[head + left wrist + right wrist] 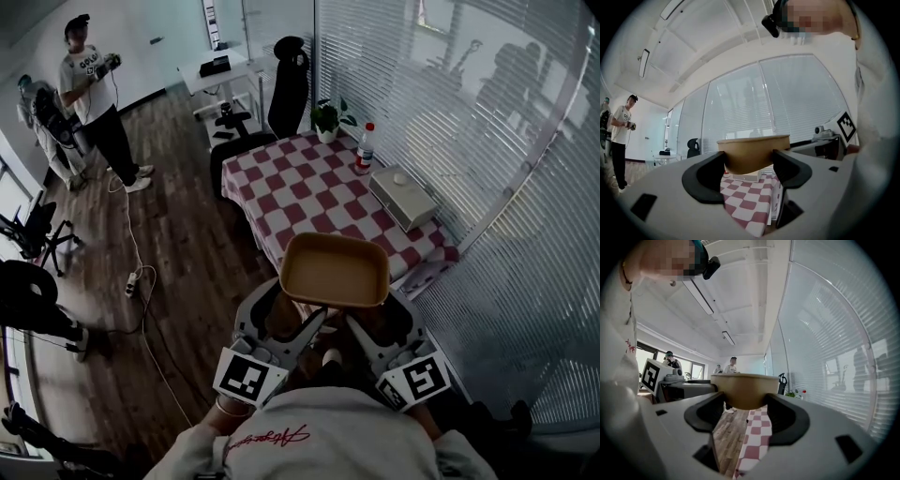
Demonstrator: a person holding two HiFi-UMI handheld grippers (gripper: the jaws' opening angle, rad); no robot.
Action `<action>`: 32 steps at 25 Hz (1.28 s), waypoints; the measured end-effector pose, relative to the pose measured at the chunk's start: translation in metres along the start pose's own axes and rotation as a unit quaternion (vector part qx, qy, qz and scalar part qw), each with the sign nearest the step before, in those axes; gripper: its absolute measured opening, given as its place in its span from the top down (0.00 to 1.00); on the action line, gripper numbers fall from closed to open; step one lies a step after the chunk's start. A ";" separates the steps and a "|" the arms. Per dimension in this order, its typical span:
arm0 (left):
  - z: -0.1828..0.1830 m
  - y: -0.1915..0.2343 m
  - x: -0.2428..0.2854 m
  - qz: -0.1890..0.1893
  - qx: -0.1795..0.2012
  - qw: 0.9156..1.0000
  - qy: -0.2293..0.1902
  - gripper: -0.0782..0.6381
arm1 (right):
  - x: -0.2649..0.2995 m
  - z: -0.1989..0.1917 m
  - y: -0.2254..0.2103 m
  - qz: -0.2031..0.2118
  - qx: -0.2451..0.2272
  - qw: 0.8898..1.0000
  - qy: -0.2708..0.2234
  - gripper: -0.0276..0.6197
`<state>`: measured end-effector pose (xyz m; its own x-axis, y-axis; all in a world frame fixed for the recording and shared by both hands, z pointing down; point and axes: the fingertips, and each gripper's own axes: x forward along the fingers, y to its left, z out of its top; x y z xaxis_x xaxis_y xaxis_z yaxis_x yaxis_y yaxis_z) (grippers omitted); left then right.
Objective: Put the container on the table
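Low in the frame's centre, the tan rounded-rectangular paper container (335, 270) hangs in the air at the near end of the red-and-white checked surface (309, 183). Left tongs (281, 319) and right tongs (380, 321) both clamp its near wall. It looks mid-carry, with lowering and release still to do.

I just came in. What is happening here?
A person holds a tan, rectangular paper container with two handheld grippers: the left gripper and the right gripper are each closed on it. It is in the air near the table with the red-and-white checked cloth, not yet set down.
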<state>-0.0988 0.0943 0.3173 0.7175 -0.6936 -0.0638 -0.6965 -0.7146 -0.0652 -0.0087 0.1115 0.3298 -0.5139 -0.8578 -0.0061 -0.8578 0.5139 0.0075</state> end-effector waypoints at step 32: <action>-0.004 0.057 0.132 0.029 -0.007 1.000 -0.002 0.43 | 0.089 0.007 -0.119 0.033 0.007 0.999 0.001 0.50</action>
<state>-0.0437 -0.0385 0.3096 0.6754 -0.7341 -0.0704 -0.7373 -0.6739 -0.0469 0.0476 -0.0265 0.3212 -0.5697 -0.8219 -0.0035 -0.8218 0.5697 -0.0062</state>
